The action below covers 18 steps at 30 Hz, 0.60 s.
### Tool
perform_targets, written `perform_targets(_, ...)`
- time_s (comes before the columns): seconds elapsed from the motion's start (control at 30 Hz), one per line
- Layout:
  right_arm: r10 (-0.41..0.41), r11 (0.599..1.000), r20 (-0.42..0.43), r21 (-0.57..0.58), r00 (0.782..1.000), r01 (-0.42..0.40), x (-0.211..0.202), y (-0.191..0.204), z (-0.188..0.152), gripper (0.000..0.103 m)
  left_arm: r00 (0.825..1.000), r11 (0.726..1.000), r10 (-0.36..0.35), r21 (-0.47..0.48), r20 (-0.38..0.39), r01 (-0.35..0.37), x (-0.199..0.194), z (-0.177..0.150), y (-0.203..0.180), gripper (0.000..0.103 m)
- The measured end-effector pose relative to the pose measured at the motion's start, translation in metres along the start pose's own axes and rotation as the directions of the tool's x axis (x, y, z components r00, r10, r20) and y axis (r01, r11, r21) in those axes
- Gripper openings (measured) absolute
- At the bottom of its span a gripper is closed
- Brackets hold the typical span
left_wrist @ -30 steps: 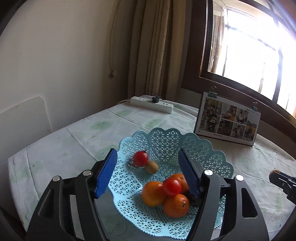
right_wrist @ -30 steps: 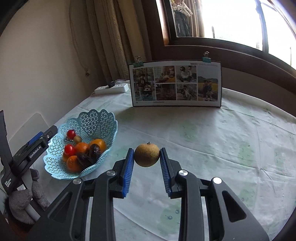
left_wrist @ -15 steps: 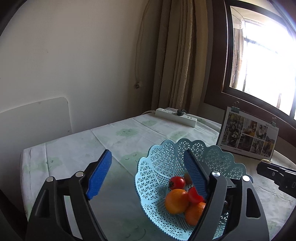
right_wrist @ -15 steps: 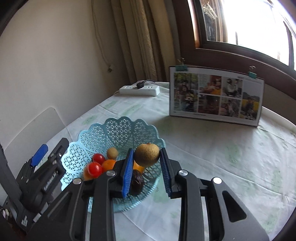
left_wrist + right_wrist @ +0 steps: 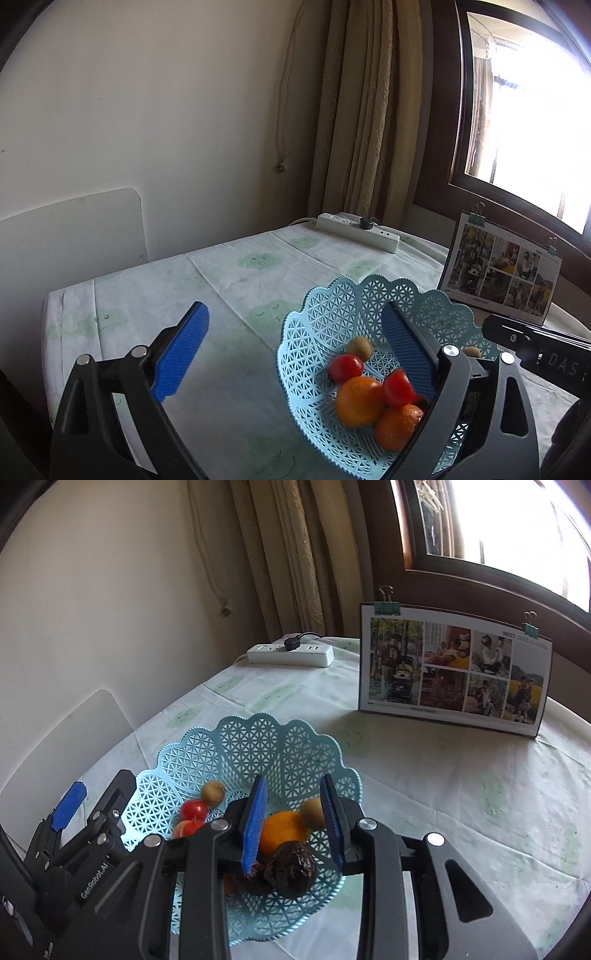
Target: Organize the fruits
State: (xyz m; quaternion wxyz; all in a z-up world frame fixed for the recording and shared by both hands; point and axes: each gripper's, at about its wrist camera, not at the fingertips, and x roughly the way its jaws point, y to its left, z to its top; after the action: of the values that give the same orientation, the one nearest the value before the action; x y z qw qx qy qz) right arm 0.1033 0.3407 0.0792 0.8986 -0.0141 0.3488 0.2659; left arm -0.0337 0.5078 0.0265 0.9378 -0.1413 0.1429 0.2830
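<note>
step: dropping fruit into basket [image 5: 258, 746] | my right tool [image 5: 291, 819] spread, brown fruit [image 5: 312, 811] loose beside its right pad, over the orange [image 5: 282, 829] | my left tool [image 5: 295, 354] released, straddling the basket's near rim | next: I judge lift right tool clear, check counter [image 5: 443, 775] for leftover fruit
</note>
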Motion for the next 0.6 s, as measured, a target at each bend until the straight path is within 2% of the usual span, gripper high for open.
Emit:
perform_targets(0.13, -0.019, 0.999, 0.007, 0.034, 1.0, 0.019, -0.008, -0.011, -0.007, 0.04, 1.0, 1.0, 0.001, -0.002, 0.001, -0.001, -0.001, 0.0, 0.0, 0.096)
perform_targets(0.6, -0.061, 0.993, -0.02, 0.102, 0.998, 0.062, -0.037, -0.041, -0.047, 0.04, 1.0, 1.0, 0.008, -0.013, 0.017, -0.008, -0.004, 0.001, 0.003, 0.098)
